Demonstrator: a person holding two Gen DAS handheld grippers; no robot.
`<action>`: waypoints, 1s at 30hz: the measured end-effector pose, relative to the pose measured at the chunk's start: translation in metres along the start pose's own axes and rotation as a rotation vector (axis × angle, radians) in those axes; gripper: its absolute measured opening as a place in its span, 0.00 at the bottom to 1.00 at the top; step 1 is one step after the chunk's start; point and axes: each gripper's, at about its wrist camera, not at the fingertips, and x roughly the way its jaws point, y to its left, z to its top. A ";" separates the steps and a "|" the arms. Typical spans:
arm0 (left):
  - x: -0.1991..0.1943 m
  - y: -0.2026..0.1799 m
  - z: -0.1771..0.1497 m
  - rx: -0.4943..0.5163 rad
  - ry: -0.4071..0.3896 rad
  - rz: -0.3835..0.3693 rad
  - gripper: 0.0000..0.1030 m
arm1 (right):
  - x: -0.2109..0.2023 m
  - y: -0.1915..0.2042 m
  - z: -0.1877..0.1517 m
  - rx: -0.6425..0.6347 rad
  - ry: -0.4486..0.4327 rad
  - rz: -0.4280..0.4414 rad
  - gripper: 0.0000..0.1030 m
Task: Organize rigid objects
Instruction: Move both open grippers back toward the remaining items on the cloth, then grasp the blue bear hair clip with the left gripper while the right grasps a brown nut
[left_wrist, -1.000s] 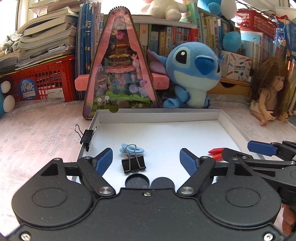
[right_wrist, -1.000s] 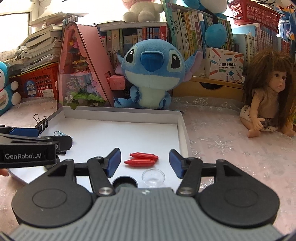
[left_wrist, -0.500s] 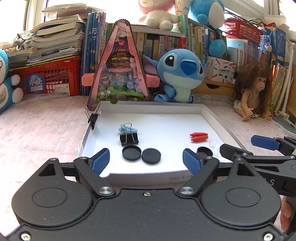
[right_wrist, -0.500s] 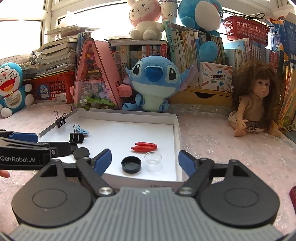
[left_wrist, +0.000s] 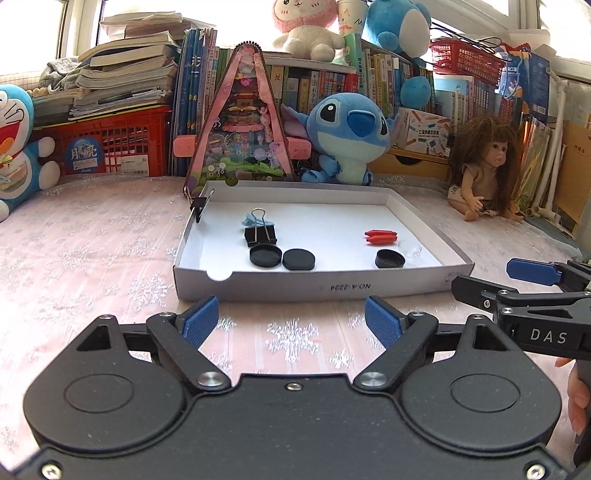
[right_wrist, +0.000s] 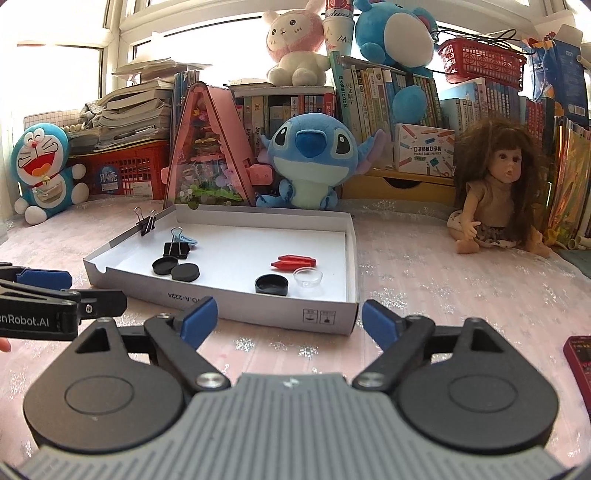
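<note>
A shallow white box tray (left_wrist: 306, 284) (right_wrist: 258, 314) lies on the pink tablecloth. In it are a black binder clip (left_wrist: 260, 233) on a light blue clip, two black round caps (left_wrist: 265, 256) (left_wrist: 298, 259) at left, and two red pieces (left_wrist: 380, 236), a third black cap (left_wrist: 389, 259) and a clear dish (left_wrist: 410, 248) at right. Another binder clip (left_wrist: 198, 204) grips the tray's left wall. My left gripper (left_wrist: 291, 325) and right gripper (right_wrist: 290, 321) are both open and empty, in front of the tray's near wall.
A blue plush toy (right_wrist: 312, 158), a pink triangular toy house (left_wrist: 240, 122), a red crate (left_wrist: 107, 147) and books stand behind the tray. A doll (right_wrist: 498, 199) sits at right. A dark red object (right_wrist: 580, 362) lies at the right edge.
Both grippers have drawn back from over the tray to in front of its near wall. They stay open and empty. The objects in the tray have not moved.
</note>
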 end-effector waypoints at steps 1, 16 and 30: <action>-0.003 0.001 -0.003 0.005 -0.002 -0.004 0.83 | -0.003 0.000 -0.003 -0.004 0.000 0.004 0.89; -0.027 -0.004 -0.041 0.096 -0.001 -0.050 0.83 | -0.034 0.016 -0.038 -0.099 -0.017 0.071 0.90; -0.028 -0.004 -0.058 0.136 0.036 -0.079 0.72 | -0.036 0.014 -0.051 -0.140 0.023 0.070 0.89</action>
